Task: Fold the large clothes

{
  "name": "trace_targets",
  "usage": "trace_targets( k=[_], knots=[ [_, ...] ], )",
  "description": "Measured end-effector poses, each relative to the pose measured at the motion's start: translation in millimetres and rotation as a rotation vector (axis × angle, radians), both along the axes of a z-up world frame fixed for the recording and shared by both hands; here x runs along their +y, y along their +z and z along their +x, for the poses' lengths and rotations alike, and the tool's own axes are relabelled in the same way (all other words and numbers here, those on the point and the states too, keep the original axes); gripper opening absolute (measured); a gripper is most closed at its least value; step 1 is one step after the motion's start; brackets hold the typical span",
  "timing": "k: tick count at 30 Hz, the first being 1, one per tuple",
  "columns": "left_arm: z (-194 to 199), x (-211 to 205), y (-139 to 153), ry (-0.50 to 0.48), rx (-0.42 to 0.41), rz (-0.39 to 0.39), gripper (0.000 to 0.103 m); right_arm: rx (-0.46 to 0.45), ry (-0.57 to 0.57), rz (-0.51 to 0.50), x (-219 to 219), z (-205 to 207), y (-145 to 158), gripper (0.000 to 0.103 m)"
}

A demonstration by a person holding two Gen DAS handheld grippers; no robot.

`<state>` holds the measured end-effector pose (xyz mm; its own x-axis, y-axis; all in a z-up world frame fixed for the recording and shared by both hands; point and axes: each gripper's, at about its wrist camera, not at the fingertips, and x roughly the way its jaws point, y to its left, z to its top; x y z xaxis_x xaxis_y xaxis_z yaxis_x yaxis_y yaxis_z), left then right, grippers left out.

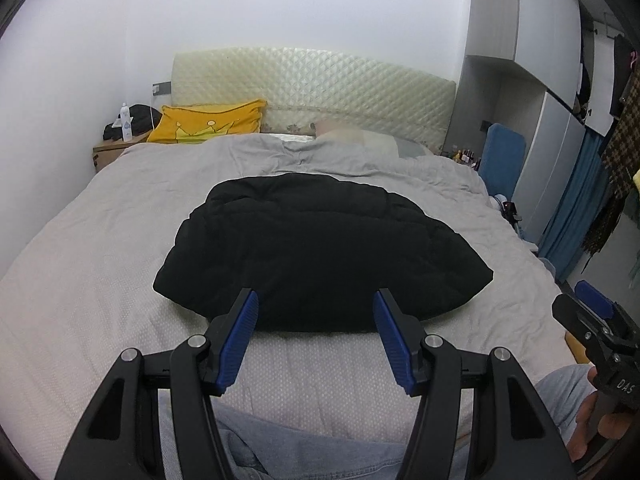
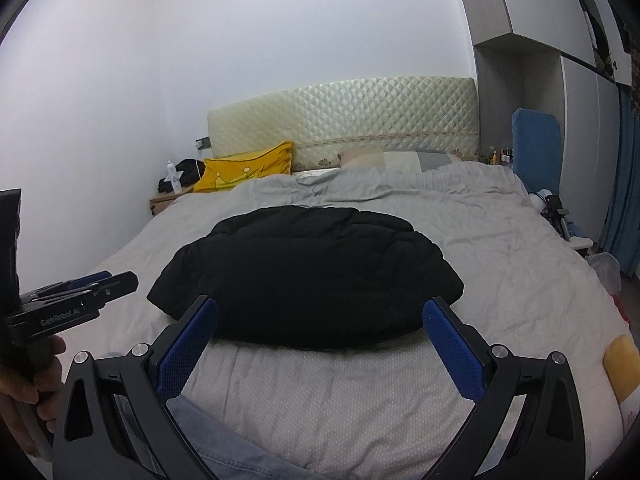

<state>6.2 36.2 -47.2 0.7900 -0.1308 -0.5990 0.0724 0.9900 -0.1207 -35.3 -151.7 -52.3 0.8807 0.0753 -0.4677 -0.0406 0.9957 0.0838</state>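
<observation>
On the bed (image 1: 80,240): black jacket (image 1: 320,248), folded.
Left gripper (image 1: 316,300): fingers apart, empty.
Right gripper (image 2: 320,308): fingers apart, empty.

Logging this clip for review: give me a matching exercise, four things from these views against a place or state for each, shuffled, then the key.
Things:
1. black puffer jacket
2. yellow pillow
3. left claw
4. blue padded board

Places or states:
A. standing upright on the headboard's right, next to the wardrobe
B. folded into a bundle, middle of the grey duvet
C. open, holding nothing, just short of the jacket's near edge
D. leaning at the headboard's left end

Pairs: 1-B, 2-D, 3-C, 4-A
</observation>
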Motion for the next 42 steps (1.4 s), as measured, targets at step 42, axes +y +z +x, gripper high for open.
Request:
trace_targets(
  k=[42],
  knots=[
    [-5.8, 2.9, 4.3, 0.027, -0.003, 0.027, 0.061, 0.005, -0.004, -0.011, 3.7, -1.6, -0.4, 0.103]
  ],
)
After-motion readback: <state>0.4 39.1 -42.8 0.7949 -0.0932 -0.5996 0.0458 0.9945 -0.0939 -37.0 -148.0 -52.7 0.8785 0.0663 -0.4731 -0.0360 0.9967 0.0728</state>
